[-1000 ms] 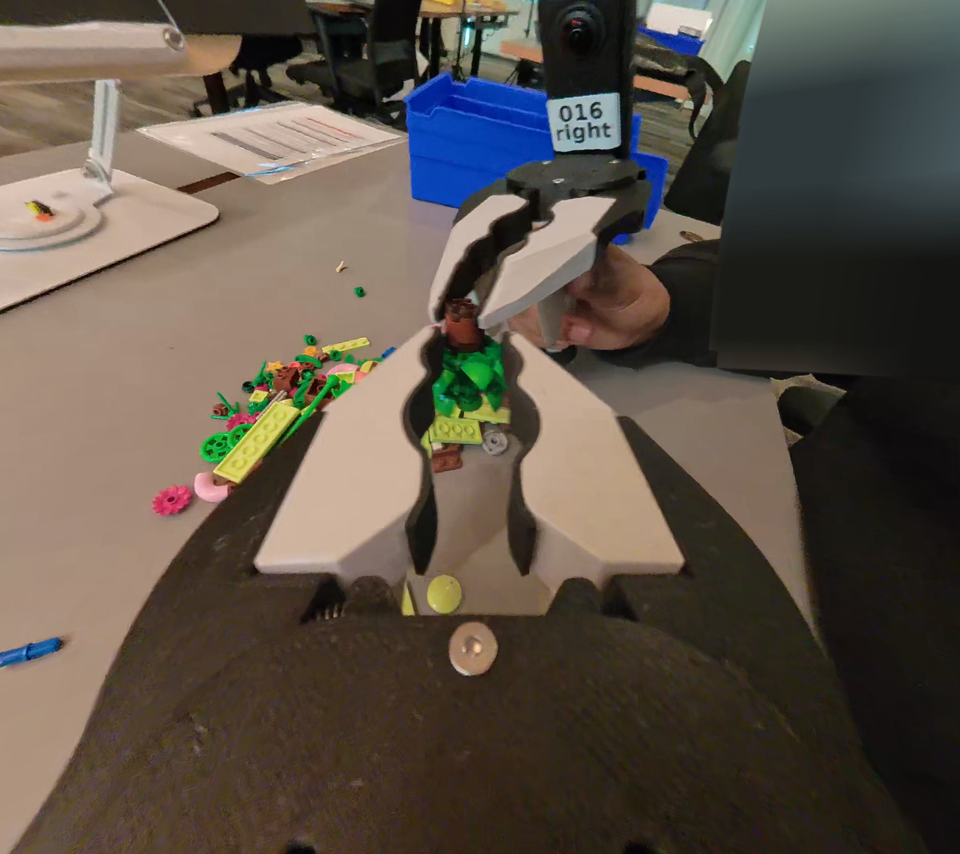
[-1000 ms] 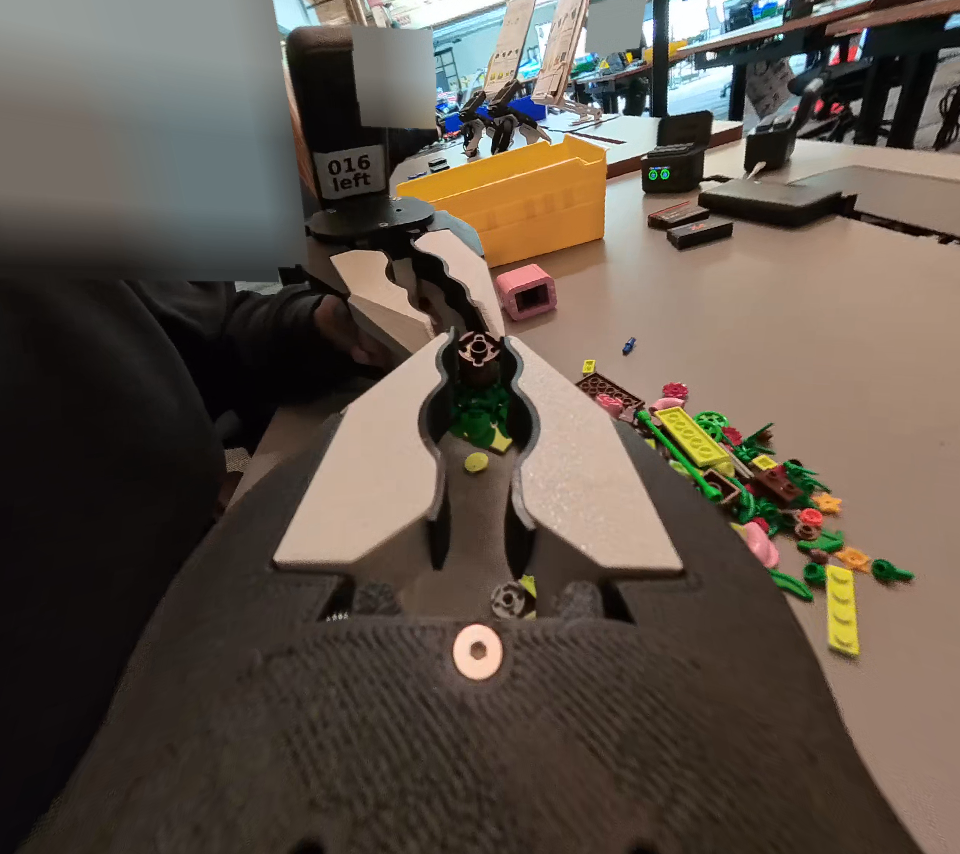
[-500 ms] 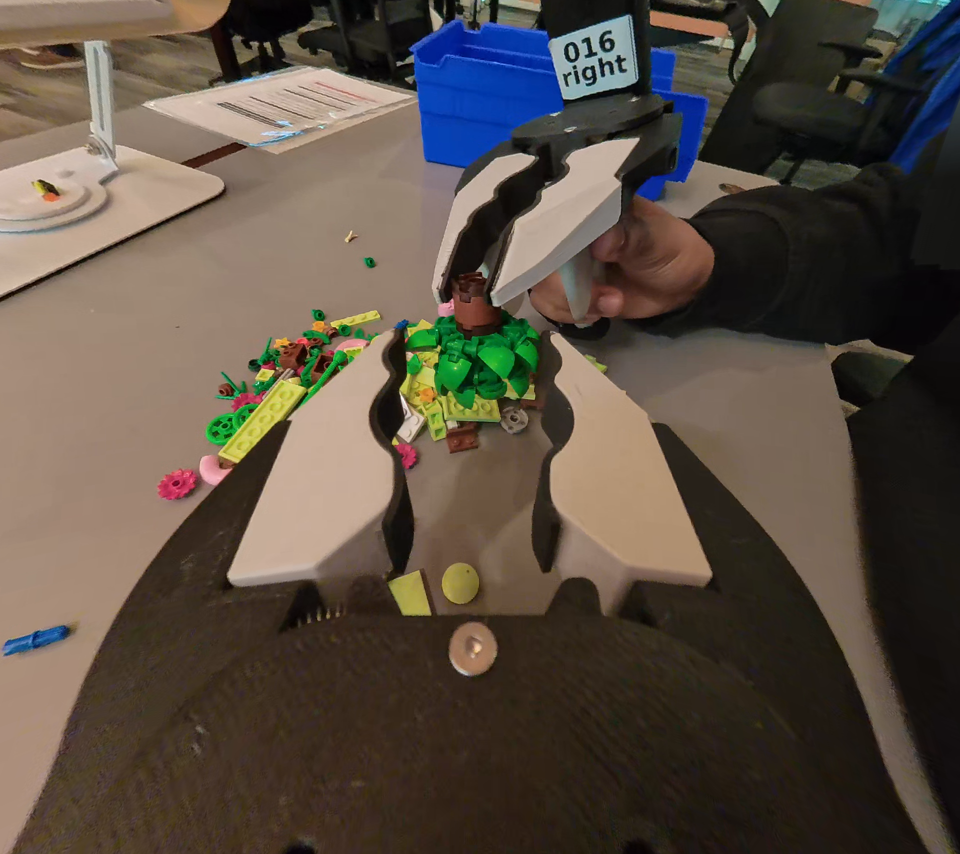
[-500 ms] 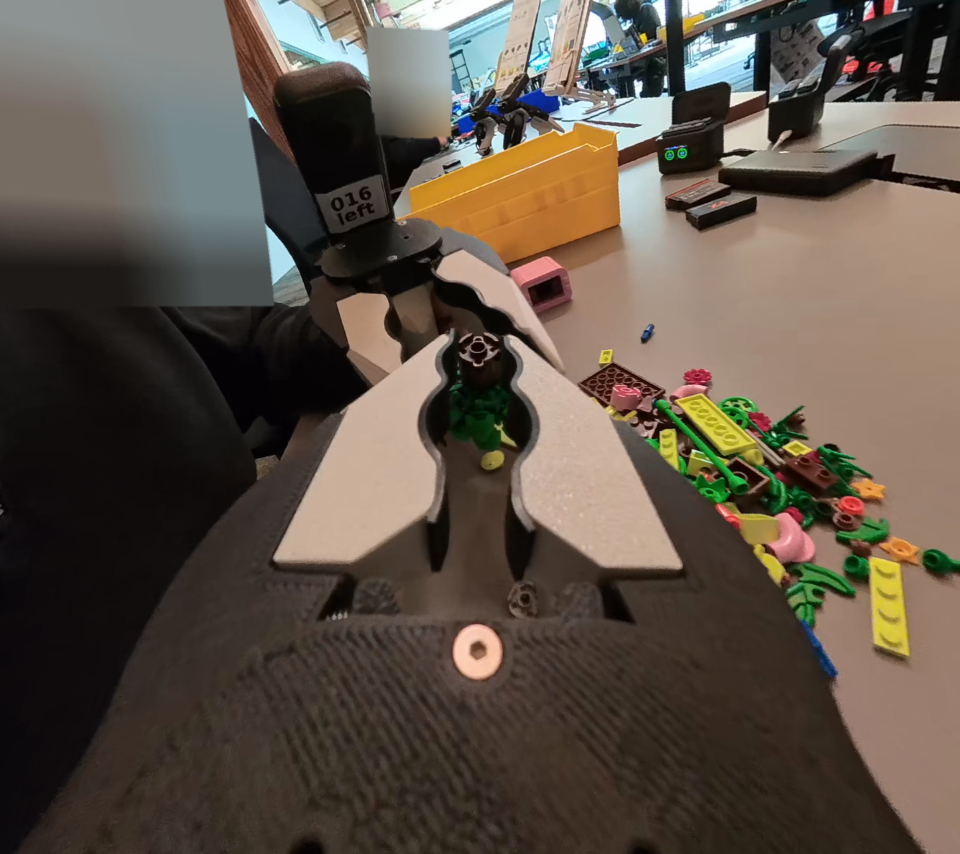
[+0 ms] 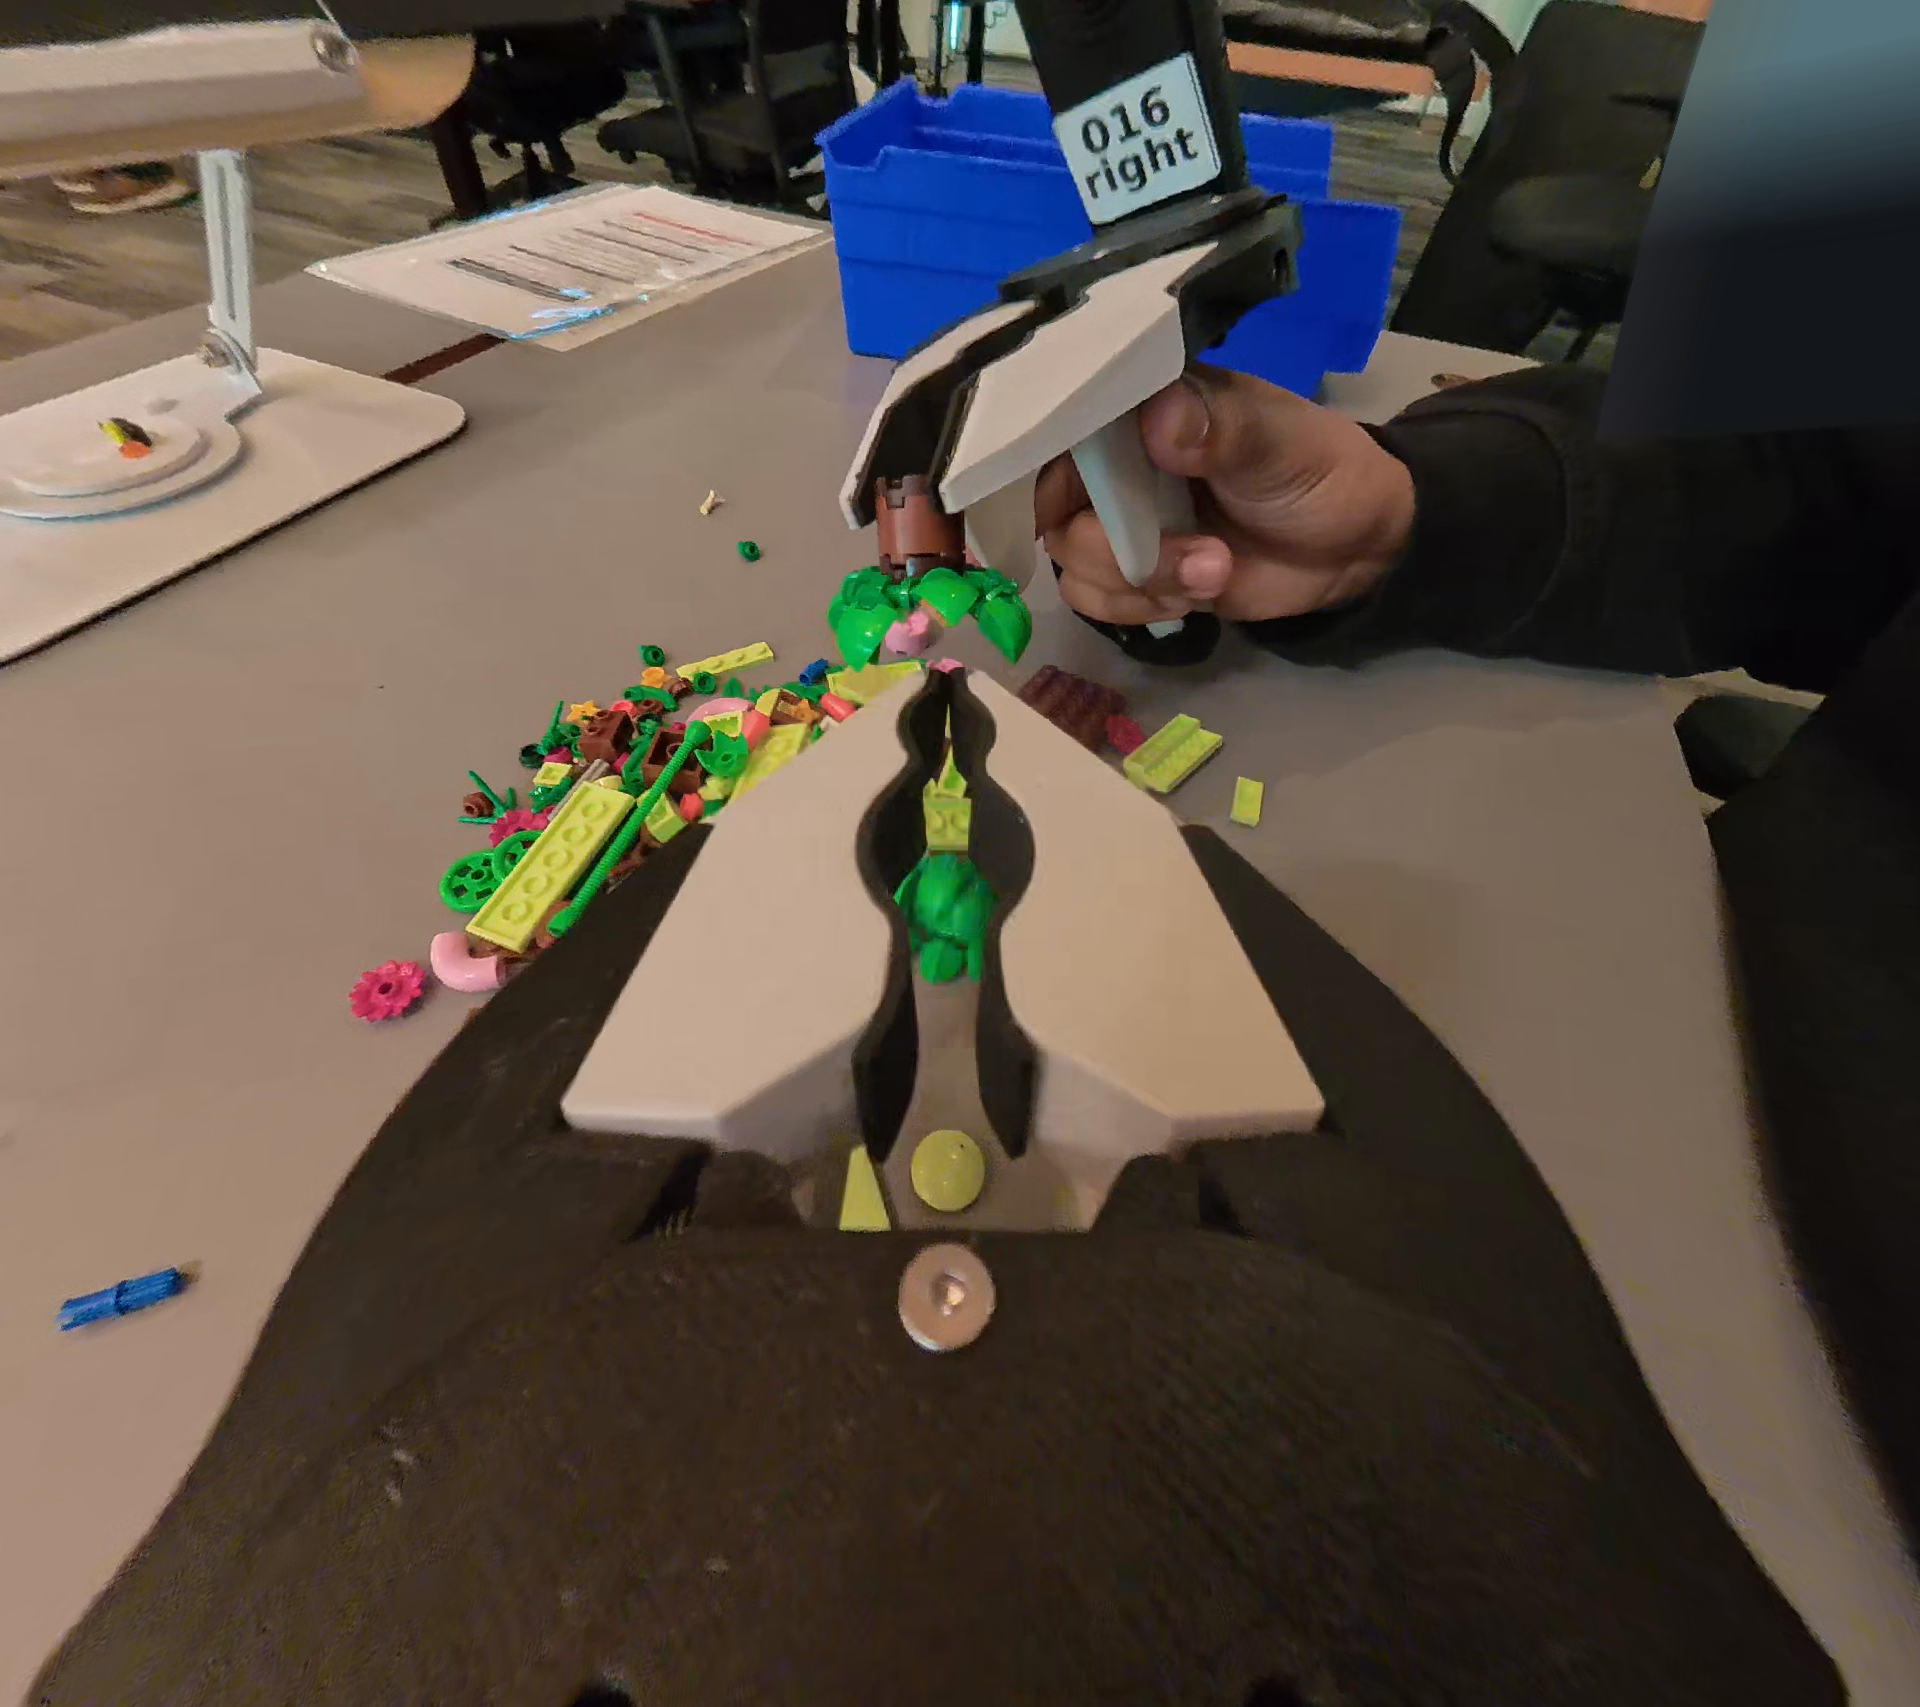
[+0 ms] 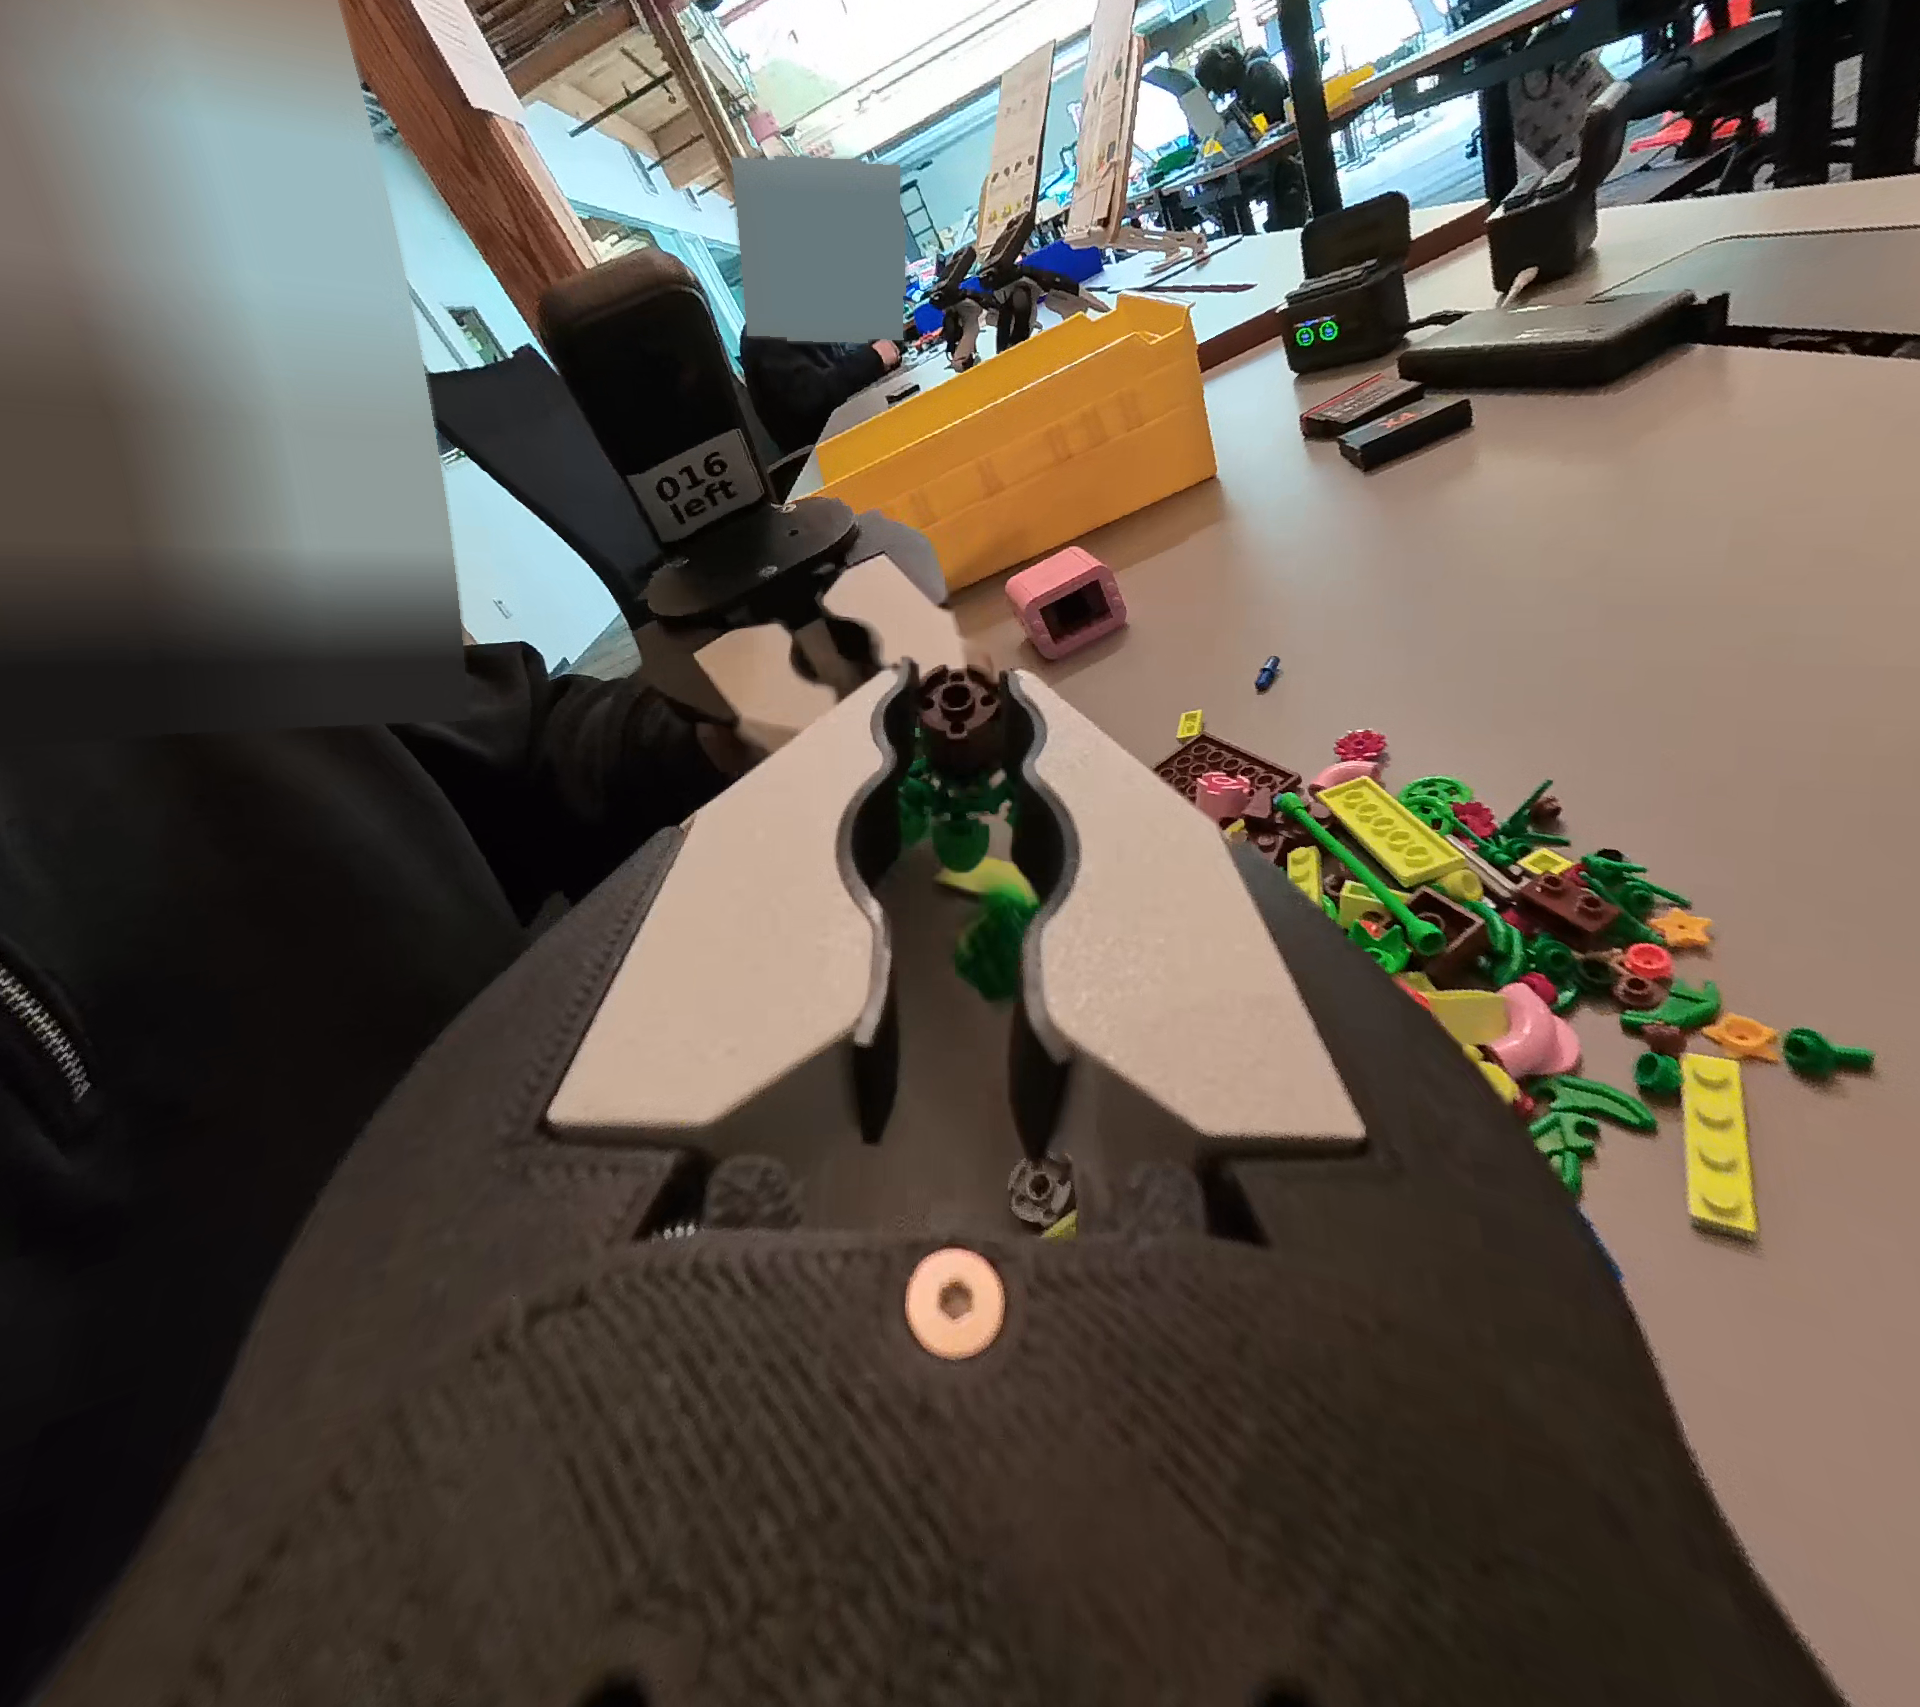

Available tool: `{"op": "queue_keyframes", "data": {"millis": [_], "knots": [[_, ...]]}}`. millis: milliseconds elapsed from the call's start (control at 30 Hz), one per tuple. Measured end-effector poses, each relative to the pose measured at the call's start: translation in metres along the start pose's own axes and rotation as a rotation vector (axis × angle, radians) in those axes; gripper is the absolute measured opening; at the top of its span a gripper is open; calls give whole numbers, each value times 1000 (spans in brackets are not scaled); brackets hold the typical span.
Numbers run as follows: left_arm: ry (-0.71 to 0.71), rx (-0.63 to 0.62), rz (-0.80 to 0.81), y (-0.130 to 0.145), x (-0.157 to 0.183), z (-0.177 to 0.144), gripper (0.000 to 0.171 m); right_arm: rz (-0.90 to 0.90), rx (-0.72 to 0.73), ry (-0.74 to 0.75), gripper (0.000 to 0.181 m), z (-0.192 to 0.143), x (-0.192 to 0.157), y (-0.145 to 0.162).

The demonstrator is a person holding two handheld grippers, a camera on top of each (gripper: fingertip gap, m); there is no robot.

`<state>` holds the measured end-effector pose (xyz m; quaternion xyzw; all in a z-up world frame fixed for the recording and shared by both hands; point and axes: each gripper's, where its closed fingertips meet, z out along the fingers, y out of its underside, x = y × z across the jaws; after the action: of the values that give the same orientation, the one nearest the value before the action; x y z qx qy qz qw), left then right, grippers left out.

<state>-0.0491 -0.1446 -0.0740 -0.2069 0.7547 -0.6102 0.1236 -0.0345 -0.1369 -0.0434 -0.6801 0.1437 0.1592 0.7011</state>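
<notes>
My right gripper (image 6: 958,701) is shut on the brown round trunk (image 6: 958,717) of a small brick plant with green leaves (image 6: 956,816). The left wrist view shows it (image 5: 914,504) holding the trunk (image 5: 914,527) above the table, with the leaves (image 5: 930,603) and a pink piece (image 5: 904,634) hanging below. My left gripper (image 5: 940,675) is shut, its tips just under those leaves, with a small pink bit right at the tips. A loose green leafy piece (image 5: 945,914) shows through the gap behind its fingertips. A pile of loose bricks (image 5: 644,784) lies to its left.
Blue bins (image 5: 966,234), a white lamp base (image 5: 156,452) and a paper sheet (image 5: 561,255) stand at the back. A yellow bin (image 6: 1018,431), a pink box (image 6: 1070,613), black devices (image 6: 1558,348) and the brick pile (image 6: 1455,888) show in the right wrist view. The grippers are tip to tip, or close to it. The white lamp base (image 5: 156,452) lies around 35 cm away from my right fingertips.
My left gripper was closed around the green leaves, opened wide, then shut and now sits lower and nearer. My right gripper kept the trunk and lifted the plant.
</notes>
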Motion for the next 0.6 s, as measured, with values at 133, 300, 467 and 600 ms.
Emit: {"op": "queue_keyframes", "data": {"millis": [133, 300, 467, 600], "knots": [[-2, -16, -3, 1, -2, -1, 15, -24, -16, 28, 12, -2, 4, 1], [-59, -44, 38, 8, -11, 1, 53, -6, -26, 24, 12, -1, 6, 4], [-23, -10, 66, 4, 0, 4, 74, 4, -63, 8, 12, 4, 5, 13], [-12, 12, 35, 2, 2, 4, 51, -7, -114, -21, 13, 12, -3, 25]]}}
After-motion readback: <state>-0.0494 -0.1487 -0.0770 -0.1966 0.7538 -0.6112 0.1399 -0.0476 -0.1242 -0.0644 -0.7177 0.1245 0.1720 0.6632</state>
